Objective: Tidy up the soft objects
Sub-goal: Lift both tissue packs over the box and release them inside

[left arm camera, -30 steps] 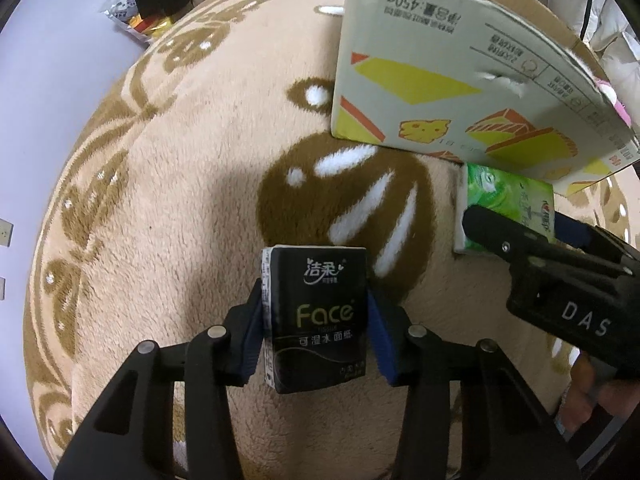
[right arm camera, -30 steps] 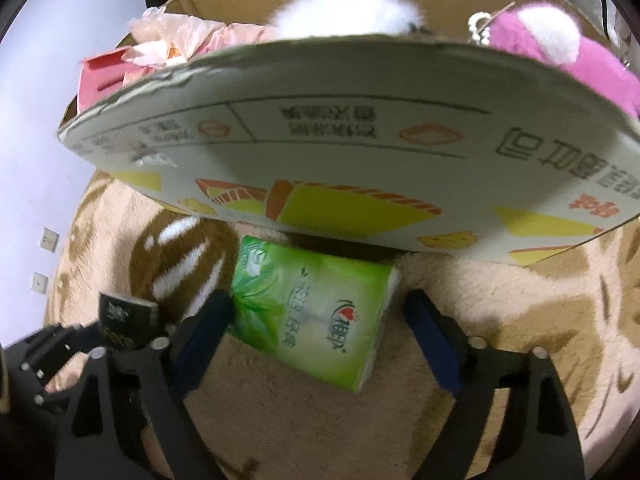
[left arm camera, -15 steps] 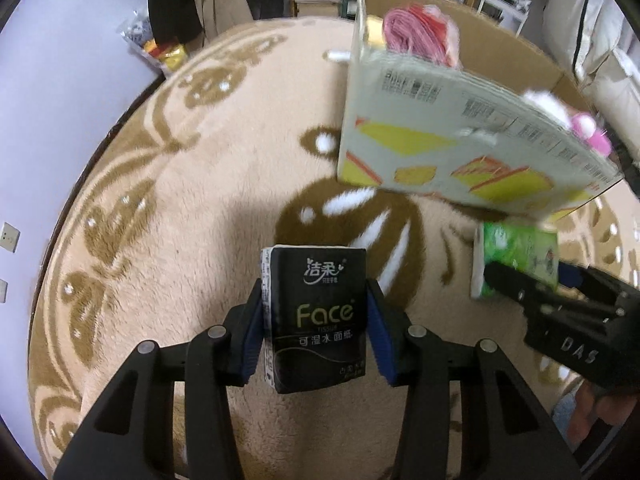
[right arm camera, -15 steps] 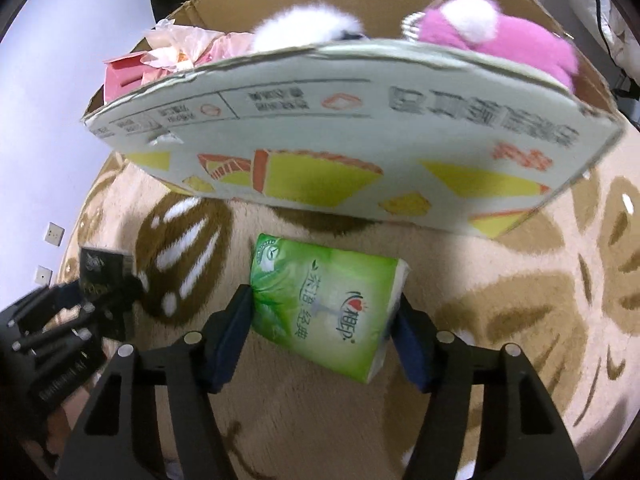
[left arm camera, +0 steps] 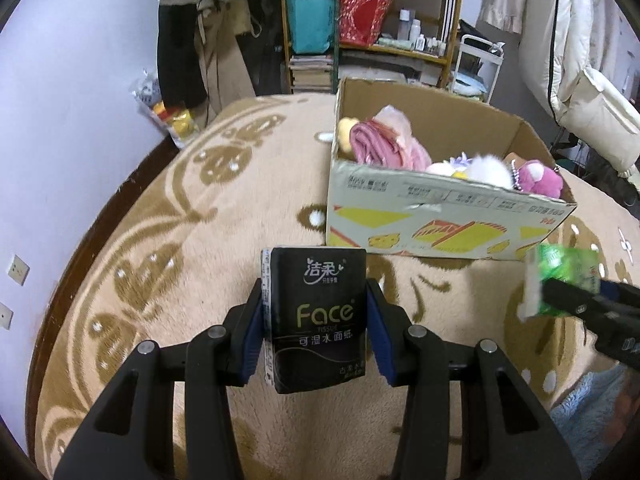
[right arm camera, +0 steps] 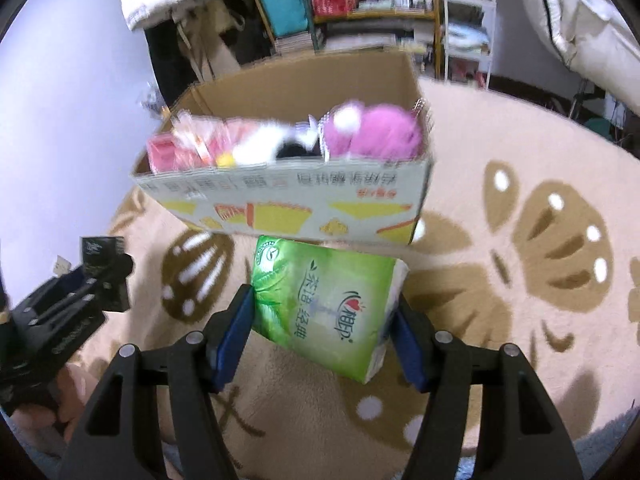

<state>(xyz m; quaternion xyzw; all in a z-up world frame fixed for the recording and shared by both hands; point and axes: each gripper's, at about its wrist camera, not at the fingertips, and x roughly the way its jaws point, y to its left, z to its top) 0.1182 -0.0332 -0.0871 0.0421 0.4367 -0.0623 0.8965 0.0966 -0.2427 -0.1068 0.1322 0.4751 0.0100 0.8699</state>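
My left gripper (left arm camera: 316,320) clamps an upright black tissue pack (left arm camera: 318,312), my right gripper (right arm camera: 322,328) a green pack (right arm camera: 324,304), near the box (left arm camera: 440,224).

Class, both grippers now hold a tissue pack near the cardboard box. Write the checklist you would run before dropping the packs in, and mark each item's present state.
1. Left gripper clamps the black tissue pack on both sides: ok.
2. Right gripper clamps the green tissue pack: ok, though it sits tilted.
3. Cardboard box top open: ok.
4. Free room among the plush toys: cannot tell.
5. Packs above the box opening: not ok, both are short of it.
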